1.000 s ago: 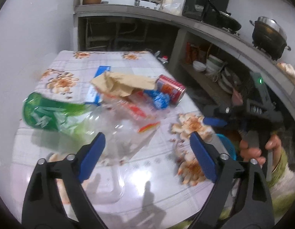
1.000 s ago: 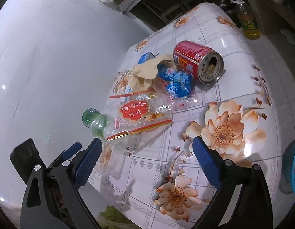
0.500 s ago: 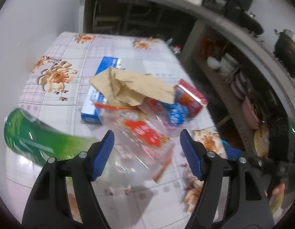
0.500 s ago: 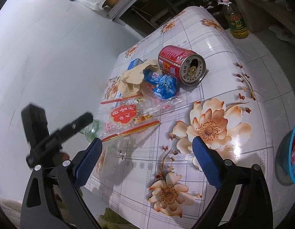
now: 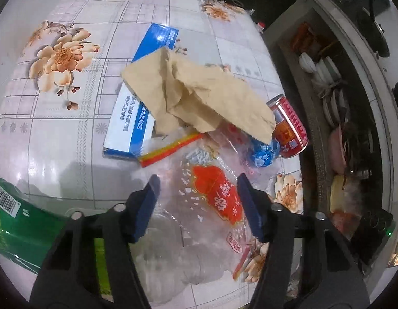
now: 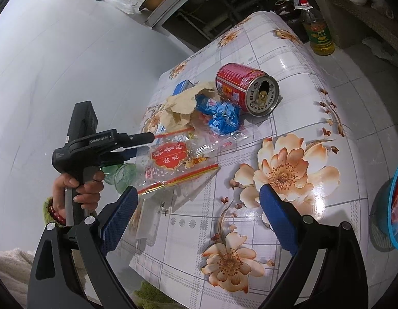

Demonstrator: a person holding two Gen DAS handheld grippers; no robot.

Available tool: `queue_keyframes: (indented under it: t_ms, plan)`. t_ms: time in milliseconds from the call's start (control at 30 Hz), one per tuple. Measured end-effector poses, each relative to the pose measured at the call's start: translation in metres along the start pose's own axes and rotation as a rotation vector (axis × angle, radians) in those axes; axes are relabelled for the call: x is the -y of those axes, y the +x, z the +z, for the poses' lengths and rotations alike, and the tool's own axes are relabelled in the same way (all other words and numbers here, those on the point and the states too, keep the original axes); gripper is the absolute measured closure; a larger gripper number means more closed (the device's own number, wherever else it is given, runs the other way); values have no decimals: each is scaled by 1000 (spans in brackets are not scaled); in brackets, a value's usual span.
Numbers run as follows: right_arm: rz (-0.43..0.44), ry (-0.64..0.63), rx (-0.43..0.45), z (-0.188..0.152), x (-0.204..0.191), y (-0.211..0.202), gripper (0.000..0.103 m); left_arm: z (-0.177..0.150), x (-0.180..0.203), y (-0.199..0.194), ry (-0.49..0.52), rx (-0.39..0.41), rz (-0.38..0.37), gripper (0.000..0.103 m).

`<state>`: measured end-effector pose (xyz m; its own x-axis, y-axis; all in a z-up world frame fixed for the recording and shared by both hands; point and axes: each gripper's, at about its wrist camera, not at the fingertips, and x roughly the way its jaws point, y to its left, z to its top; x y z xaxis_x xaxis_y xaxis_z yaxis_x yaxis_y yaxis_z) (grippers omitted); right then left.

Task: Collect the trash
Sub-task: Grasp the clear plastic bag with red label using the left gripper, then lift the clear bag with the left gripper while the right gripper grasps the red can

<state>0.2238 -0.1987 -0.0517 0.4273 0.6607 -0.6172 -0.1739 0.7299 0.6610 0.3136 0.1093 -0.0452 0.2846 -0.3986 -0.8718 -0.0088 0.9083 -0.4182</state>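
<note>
Here, your crumpled brown paper (image 5: 196, 97) hides part of the blue box (image 5: 137, 108) and the red can (image 5: 289, 128); the green bottle (image 5: 21, 221) is cut off. Your left gripper (image 5: 199, 206) hovers spread over the clear snack bag (image 5: 214, 198) on the floral table (image 6: 289, 170); your right gripper (image 6: 196, 219) gapes, empty, near its edge.

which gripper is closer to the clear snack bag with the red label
Left. The left gripper hovers right over the clear snack bag, jaws open astride its red label. The right gripper hangs back near the table edge.
</note>
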Motion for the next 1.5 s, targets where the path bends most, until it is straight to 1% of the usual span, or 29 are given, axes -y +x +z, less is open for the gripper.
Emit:
queue_keyframes:
  t_ms: [67, 200, 267, 367, 467, 533, 567, 700, 733, 800, 867, 967, 1000, 1033, 1133, 1200, 1233, 1300, 1333, 1367, 1433, 1500]
  plan:
    - [-2, 1, 1, 0, 0, 0, 10, -3, 3, -3, 1, 12, -17, 51]
    - [-3, 8, -3, -1, 3, 2, 10, -17, 19, -18, 17, 75, -117, 51]
    - [-3, 10, -6, -1, 3, 2, 10, -29, 31, -24, 30, 106, -156, 51]
    - [-3, 7, -4, -1, 2, 2, 10, -45, 42, -24, 23, 147, -194, 51]
    - [-12, 0, -3, -1, 1, 3, 15, -59, 49, -18, -2, 154, -223, 51]
    - [-19, -3, -8, -2, 2, 4, 20, -64, 50, -14, -28, 157, -252, 51]
    - [-21, -2, -9, -3, 3, 5, 25, -67, 51, -12, -42, 163, -269, 51]
    - [-12, 20, -24, -6, 10, 10, 41, -75, 57, -4, -66, 179, -264, 51]
    - [-4, 29, -29, -8, 12, 12, 43, -78, 59, -1, -71, 177, -261, 51]
    - [4, 51, -40, -10, 18, 15, 49, -82, 64, 6, -66, 166, -237, 51]
    - [11, 63, -47, -13, 20, 16, 53, -87, 66, 13, -55, 152, -219, 57]
    - [14, 69, -48, -15, 20, 16, 54, -94, 67, 23, -62, 131, -208, 73]
    - [12, 59, -43, -15, 19, 13, 54, -96, 67, 24, -63, 129, -208, 81]
    - [12, 49, -36, -14, 17, 11, 54, -99, 66, 25, -66, 127, -208, 85]
    - [-22, -21, 7, -3, 9, -3, 54, -104, 63, 21, -61, 136, -209, 95]
    - [-60, -72, 37, 10, 3, -11, 53, -107, 62, 13, -47, 152, -213, 98]
    - [-86, -108, 60, 21, -1, -14, 50, -110, 62, 8, -35, 167, -209, 100]
    - [-117, -158, 99, 37, -3, -17, 33, -116, 65, 0, -14, 189, -203, 101]
    - [-144, -186, 124, 48, -4, -14, 30, -119, 65, -5, -1, 204, -202, 101]
    - [-157, -201, 130, 55, -3, -10, 25, -121, 66, -7, 8, 212, -200, 101]
    - [-208, -234, 133, 71, 0, 5, 22, -128, 66, -14, 35, 228, -200, 102]
    - [-237, -264, 123, 81, 4, 22, 15, -134, 67, -17, 52, 230, -203, 102]
